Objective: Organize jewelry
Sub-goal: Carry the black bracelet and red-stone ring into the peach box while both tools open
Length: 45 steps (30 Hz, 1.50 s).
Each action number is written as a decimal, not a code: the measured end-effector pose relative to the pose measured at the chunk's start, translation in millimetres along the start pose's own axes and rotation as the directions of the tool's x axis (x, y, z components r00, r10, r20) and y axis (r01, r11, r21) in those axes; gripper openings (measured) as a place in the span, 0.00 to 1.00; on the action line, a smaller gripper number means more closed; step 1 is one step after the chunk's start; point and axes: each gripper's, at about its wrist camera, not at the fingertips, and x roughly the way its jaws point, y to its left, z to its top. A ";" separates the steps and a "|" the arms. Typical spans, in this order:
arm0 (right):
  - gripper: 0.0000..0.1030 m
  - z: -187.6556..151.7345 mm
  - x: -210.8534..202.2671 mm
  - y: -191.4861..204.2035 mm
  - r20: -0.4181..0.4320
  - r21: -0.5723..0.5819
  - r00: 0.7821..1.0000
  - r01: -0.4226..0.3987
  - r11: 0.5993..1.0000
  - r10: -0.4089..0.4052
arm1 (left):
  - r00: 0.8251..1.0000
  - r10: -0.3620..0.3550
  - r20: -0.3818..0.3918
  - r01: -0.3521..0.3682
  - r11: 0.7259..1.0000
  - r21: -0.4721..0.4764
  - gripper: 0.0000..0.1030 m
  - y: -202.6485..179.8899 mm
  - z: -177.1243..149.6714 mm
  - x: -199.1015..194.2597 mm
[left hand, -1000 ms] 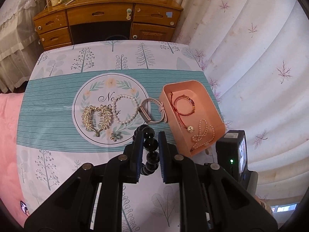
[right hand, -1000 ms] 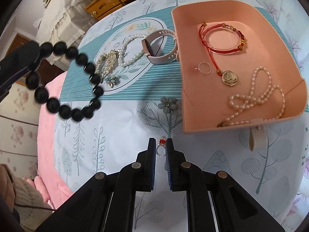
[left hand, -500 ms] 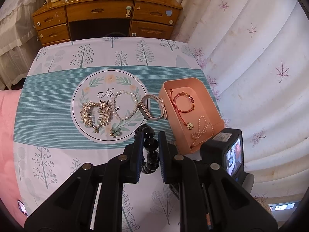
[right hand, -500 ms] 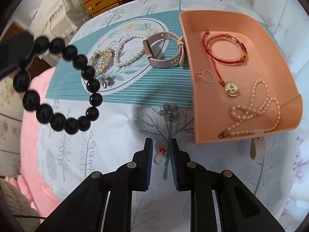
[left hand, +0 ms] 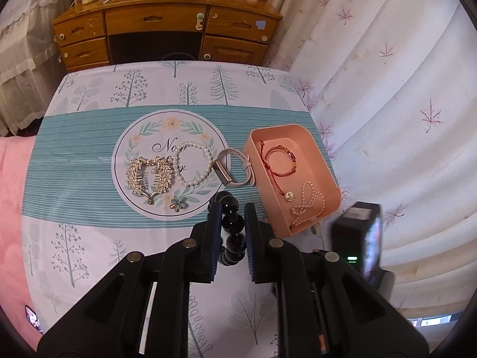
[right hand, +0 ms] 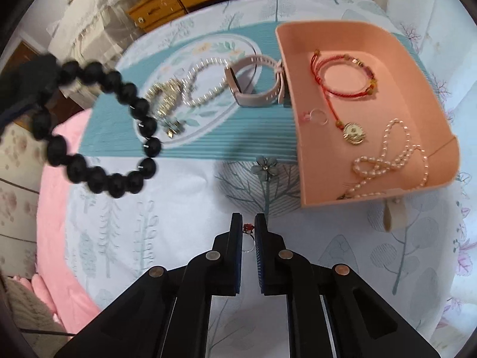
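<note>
My left gripper (left hand: 233, 208) is shut on a black bead bracelet (left hand: 231, 223) and holds it above the cloth, left of the pink tray (left hand: 323, 167); the bracelet also hangs at the left of the right wrist view (right hand: 98, 131). My right gripper (right hand: 248, 222) is shut on a small silver ring with a red stone (right hand: 248, 229), held above the cloth near the tray's (right hand: 447, 161) front corner. The tray holds a red cord bracelet (right hand: 345, 74), a thin ring (right hand: 317, 116) and a pearl strand (right hand: 387, 155).
On the round print lie a gold hair comb (left hand: 149, 176), a white pearl bracelet (left hand: 193, 164), a pink watch (left hand: 235, 171) and a small flower piece (left hand: 178, 203). Another flower piece (right hand: 266, 167) lies by the tray. A wooden desk (left hand: 167, 24) stands behind; curtain on the right.
My left gripper has lifted higher with the black bracelet. My right gripper has moved with the ring, shifting toward the tray's near side.
</note>
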 end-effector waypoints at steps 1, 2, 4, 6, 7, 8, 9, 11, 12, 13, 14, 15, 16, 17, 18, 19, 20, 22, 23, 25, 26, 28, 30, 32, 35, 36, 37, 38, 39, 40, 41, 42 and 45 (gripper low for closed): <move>0.08 -0.6 -10.2 -0.6 0.018 0.001 1.000 -0.010 1.000 0.010 | 1.000 0.002 0.004 -0.002 1.000 0.003 0.12 -1.9 0.8 -2.8; 0.08 -0.7 -20.8 -1.3 0.038 0.001 0.999 -0.016 1.000 0.016 | 1.000 0.005 0.012 -0.005 1.000 0.010 0.12 -5.5 2.6 -6.1; 0.08 0.2 -45.4 -3.1 0.082 0.005 0.996 -0.020 1.000 0.019 | 1.000 0.007 0.025 -0.007 1.000 0.020 0.12 -11.9 6.9 -13.8; 0.08 3.7 -72.4 -6.5 0.131 0.007 0.991 -0.021 1.000 0.020 | 0.999 0.000 0.044 -0.001 0.999 0.032 0.12 -22.1 13.4 -22.9; 0.08 6.8 -85.0 -8.5 0.156 0.008 0.988 -0.013 1.000 0.011 | 0.999 -0.003 0.052 0.001 0.999 0.036 0.12 -26.3 16.4 -26.4; 0.08 9.6 -99.0 -10.0 0.184 0.011 0.983 -0.003 1.000 0.001 | 0.998 -0.008 0.061 0.006 0.999 0.040 0.12 -30.5 19.6 -30.3; 0.08 11.7 -110.5 -12.0 0.203 0.013 0.979 0.002 1.000 -0.005 | 0.997 -0.015 0.071 0.012 0.999 0.046 0.12 -35.5 23.7 -34.8; 0.08 20.1 -137.4 -17.4 0.250 0.020 0.968 0.009 1.000 -0.013 | 0.995 -0.031 0.090 0.027 0.999 0.048 0.12 -45.6 34.5 -42.2; 0.08 23.6 -146.6 -20.3 0.265 0.022 0.964 0.011 1.000 -0.017 | 0.995 -0.039 0.095 0.035 0.998 0.049 0.12 -50.3 40.3 -44.2; 0.08 28.0 -157.9 -24.0 0.284 0.027 0.958 0.017 0.999 -0.024 | 0.994 -0.043 0.098 0.039 0.998 0.051 0.12 -54.1 44.4 -45.1; 0.08 34.0 -167.1 -28.8 0.298 0.031 0.954 0.022 0.999 -0.030 | 0.994 -0.044 0.102 0.039 0.998 0.053 0.12 -58.3 48.6 -45.5; 0.08 39.4 -174.1 -33.8 0.308 0.038 0.951 0.023 0.999 -0.034 | 0.993 -0.045 0.108 0.039 0.998 0.057 0.12 -63.2 53.2 -44.9; 0.08 43.9 -178.2 -37.4 0.311 0.043 0.950 0.023 0.999 -0.035 | 0.993 -0.047 0.111 0.040 0.997 0.065 0.12 -69.2 58.4 -42.0; 0.08 48.6 -183.0 -42.4 0.313 0.049 0.949 0.022 0.999 -0.036 | 0.993 -0.050 0.110 0.042 0.997 0.072 0.12 -73.7 62.5 -38.5; 0.08 54.5 -184.8 -49.1 0.311 0.058 0.950 0.019 0.998 -0.037 | 0.993 -0.053 0.107 0.045 0.996 0.080 0.12 -78.8 66.6 -32.7; 0.08 58.9 -184.2 -53.8 0.305 0.065 0.952 0.017 0.998 -0.036 | 0.994 -0.055 0.098 0.046 0.995 0.091 0.12 -84.5 70.6 -23.7; 0.08 63.7 -182.3 -59.1 0.295 0.071 0.955 0.016 0.997 -0.036 | 0.995 -0.057 0.088 0.048 0.994 0.101 0.12 -88.8 72.9 -15.2; 0.08 70.3 -173.1 -69.7 0.268 0.083 0.963 0.010 0.997 -0.032 | 0.997 -0.065 0.051 0.058 0.991 0.124 0.12 -98.2 77.1 11.1; 0.08 72.9 -165.1 -76.2 0.250 0.088 0.968 0.007 0.996 -0.029 | 0.997 -0.064 0.038 0.058 0.990 0.132 0.12 -101.8 77.3 23.0; 0.08 74.9 -146.8 -86.4 0.216 0.097 0.976 0.008 0.995 -0.029 | 0.999 -0.052 -0.004 0.052 0.987 0.150 0.12 -108.7 74.7 54.2; 0.08 75.6 -133.8 -92.1 0.186 0.101 0.982 0.009 0.995 -0.028 | 0.998 -0.047 -0.030 0.051 0.986 0.158 0.12 -111.8 73.0 70.0; 0.08 71.3 -112.3 -97.8 0.147 0.104 0.989 0.013 0.995 -0.028 | 0.997 -0.033 -0.076 0.046 0.985 0.168 0.12 -115.4 66.8 97.4; 0.08 71.5 -86.9 -105.1 0.097 0.110 0.995 0.017 0.994 -0.028 | 0.993 -0.003 -0.119 0.025 0.982 0.186 0.12 -116.6 60.7 124.2; 0.08 70.6 -69.6 -111.0 0.054 0.117 0.998 0.022 0.993 -0.029 | 0.990 0.031 -0.138 -0.002 0.978 0.207 0.12 -117.7 56.8 138.8; 0.09 68.7 -49.9 -115.6 0.006 0.128 1.000 0.025 0.991 -0.026 | 0.989 0.039 -0.145 -0.004 0.973 0.229 0.13 -117.3 51.9 146.7; 0.09 68.0 -45.2 -116.7 -0.004 0.133 1.000 0.023 0.991 -0.023 | 0.988 0.032 -0.149 0.003 0.973 0.229 0.13 -115.3 50.8 145.8; 0.10 67.8 -39.5 -116.5 -0.007 0.136 1.000 0.025 0.990 -0.024 | 0.988 0.024 -0.154 0.012 0.973 0.229 0.13 -113.7 49.7 143.8; 0.13 67.0 -37.1 -117.5 -0.008 0.139 1.000 0.030 0.990 -0.029 | 0.987 0.015 -0.157 0.021 0.973 0.228 0.14 -113.1 48.5 141.4; 0.15 66.6 -35.4 -118.2 -0.009 0.143 1.000 0.029 0.989 -0.028 | 0.987 0.012 -0.158 0.025 0.973 0.229 0.17 -110.2 48.4 138.4; 0.19 68.4 -32.5 -118.2 -0.009 0.146 1.000 0.026 0.989 -0.025 | 0.988 0.010 -0.155 0.026 0.973 0.231 0.18 -108.5 47.3 134.3; 0.23 67.7 -32.0 -118.0 -0.004 0.149 1.000 0.019 0.989 -0.019 | 0.989 0.009 -0.149 0.025 0.973 0.231 0.23 -103.8 47.2 130.4; 0.23 67.1 -31.4 -117.1 0.000 0.150 1.000 0.018 0.989 -0.019 | 0.990 0.009 -0.139 0.024 0.973 0.231 0.29 -101.2 46.3 125.6; 0.23 61.1 -41.1 -112.6 0.010 0.141 1.000 0.020 0.990 -0.022 | 0.994 0.007 -0.107 0.018 0.973 0.229 0.37 -92.4 43.1 108.8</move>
